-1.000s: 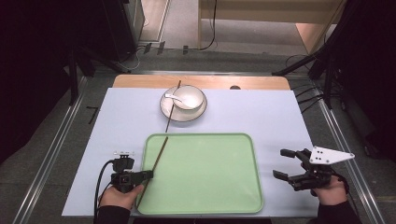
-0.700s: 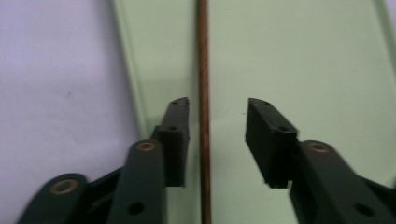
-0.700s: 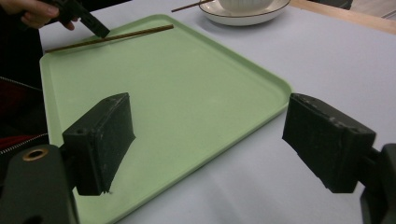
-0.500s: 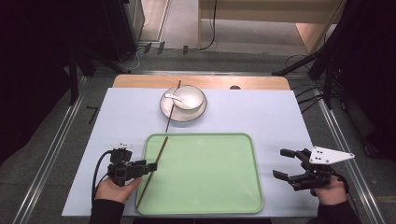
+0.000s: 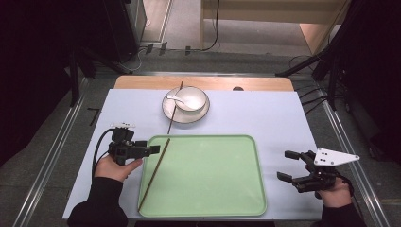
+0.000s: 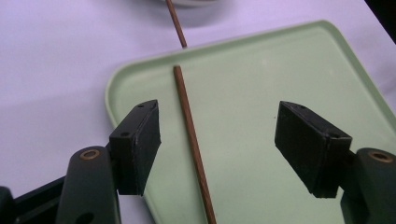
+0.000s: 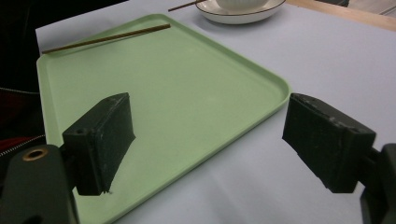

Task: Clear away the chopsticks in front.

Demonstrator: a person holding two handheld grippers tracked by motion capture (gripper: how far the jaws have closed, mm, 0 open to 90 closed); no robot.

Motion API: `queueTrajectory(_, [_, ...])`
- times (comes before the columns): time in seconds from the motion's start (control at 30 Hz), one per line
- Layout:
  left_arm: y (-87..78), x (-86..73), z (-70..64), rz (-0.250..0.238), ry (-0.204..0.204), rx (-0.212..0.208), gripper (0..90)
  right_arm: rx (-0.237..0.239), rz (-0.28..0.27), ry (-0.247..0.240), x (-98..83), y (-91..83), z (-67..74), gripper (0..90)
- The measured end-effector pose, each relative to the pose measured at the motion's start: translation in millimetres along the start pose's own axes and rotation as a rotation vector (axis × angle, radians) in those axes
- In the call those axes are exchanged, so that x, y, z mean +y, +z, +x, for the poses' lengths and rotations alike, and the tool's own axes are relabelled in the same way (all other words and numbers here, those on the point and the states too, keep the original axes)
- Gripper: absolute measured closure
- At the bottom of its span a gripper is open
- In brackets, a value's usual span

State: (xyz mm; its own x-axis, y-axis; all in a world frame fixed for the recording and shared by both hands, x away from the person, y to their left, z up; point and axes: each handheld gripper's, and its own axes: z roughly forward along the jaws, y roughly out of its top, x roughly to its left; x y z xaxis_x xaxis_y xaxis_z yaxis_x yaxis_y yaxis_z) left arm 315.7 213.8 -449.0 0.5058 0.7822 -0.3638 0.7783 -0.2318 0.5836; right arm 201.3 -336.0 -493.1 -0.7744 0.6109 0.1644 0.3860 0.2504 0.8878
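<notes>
A brown chopstick (image 5: 154,174) lies along the left side of the green tray (image 5: 213,198). My left gripper (image 5: 152,151) hovers at the tray's left rim. Its jaws have just been opening and stand wide apart. In the left gripper view the chopstick (image 6: 191,135) lies on the tray (image 6: 261,84) beneath the gap of the left gripper (image 6: 219,126), untouched. A second chopstick (image 5: 175,108) rests across a plate (image 5: 176,113) holding a white bowl (image 5: 191,98) and spoon (image 5: 173,98). My right gripper (image 5: 287,165) is open and empty, right of the tray.
The pale blue mat (image 5: 274,118) covers the table; a wooden strip (image 5: 203,83) runs along the far edge. In the right gripper view the right gripper (image 7: 210,130) faces the tray's corner (image 7: 275,88), with the chopstick (image 7: 107,37) and plate (image 7: 243,16) beyond.
The left gripper let go of the chopstick, opened wide and drew away from the person, rising. The chopstick stays lying in the tray. The right gripper has not moved.
</notes>
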Motion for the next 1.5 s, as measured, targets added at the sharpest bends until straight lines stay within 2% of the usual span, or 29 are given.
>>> queueTrajectory(0.17, [2.5, 13.8, 4.2, -0.011, 0.002, -0.022, 27.6, 0.002, -0.002, 0.005, -0.3, 0.2, -0.9, 16.7])
queueTrajectory(0.27, [5.0, 25.0, 7.9, -0.026, 0.027, -0.014, 27.2, 0.001, 0.001, 0.007, -0.6, 0.1, -1.0, 16.7])
queueTrajectory(0.4, [7.8, 34.8, 12.8, -0.028, 0.024, -0.015, 27.1, 0.001, 0.000, 0.008, -0.8, 0.1, -1.0, 16.7])
queueTrajectory(0.5, [13.5, 45.6, 18.2, -0.031, 0.005, -0.027, 26.6, 0.003, -0.001, 0.008, -0.5, 0.0, -1.0, 16.7])
queueTrajectory(0.63, [20.8, 54.1, 21.5, -0.022, 0.013, -0.030, 26.6, 0.003, -0.001, 0.007, -0.5, 0.2, -1.2, 16.7])
queueTrajectory(0.8, [35.4, 72.8, 21.3, 0.011, 0.030, 0.012, 32.5, 0.001, -0.003, 0.003, -0.5, 0.1, -1.1, 16.7])
queueTrajectory(0.9, [40.2, 79.2, 22.2, 0.009, 0.046, 0.021, 34.9, 0.002, -0.005, 0.000, -0.3, 0.3, -1.2, 16.7])
queueTrajectory(0.93, [43.5, 82.6, 23.7, 0.004, 0.042, 0.022, 34.9, 0.002, -0.005, 0.000, -0.3, 0.3, -1.2, 16.7])
queueTrajectory(1.03, [54.4, 88.7, 29.6, 0.034, 0.036, 0.042, 40.2, -0.002, 0.000, 0.002, -0.2, 0.4, -1.4, 16.7])
queueTrajectory(1.07, [58.0, 90.9, 31.6, 0.043, 0.024, 0.052, 40.2, -0.002, 0.000, 0.002, -0.2, 0.4, -1.4, 16.7])
queueTrajectory(1.1, [60.7, 93.5, 33.7, 0.052, 0.017, 0.058, 43.9, -0.004, 0.000, 0.002, -0.2, 0.4, -1.4, 16.9])
queueTrajectory(1.2, [68.1, 99.6, 34.8, 0.038, 0.012, 0.070, 48.4, -0.005, -0.004, -0.003, -0.2, 0.2, -1.7, 16.9])
queueTrajectory(1.23, [71.6, 101.8, 34.2, 0.033, 0.023, 0.080, 48.4, -0.005, -0.005, -0.003, -0.1, 0.1, -1.6, 16.9])
queueTrajectory(1.27, [77.5, 105.4, 32.2, 0.043, 0.030, 0.112, 51.6, -0.005, -0.005, -0.004, -0.1, -0.1, -1.7, 16.9])
queueTrajectory(1.3, [77.5, 105.4, 32.2, 0.043, 0.030, 0.112, 53.1, -0.005, -0.005, -0.003, -0.1, -0.2, -1.7, 16.9])
queueTrajectory(1.33, [83.5, 108.5, 29.7, 0.040, 0.038, 0.151, 55.1, -0.005, -0.006, -0.004, -0.1, -0.2, -1.8, 16.9])
queueTrajectory(1.5, [96.1, 112.9, 28.3, 0.042, 0.032, 0.135, 59.0, -0.005, -0.009, 0.001, -0.7, -1.0, -2.3, 16.9])
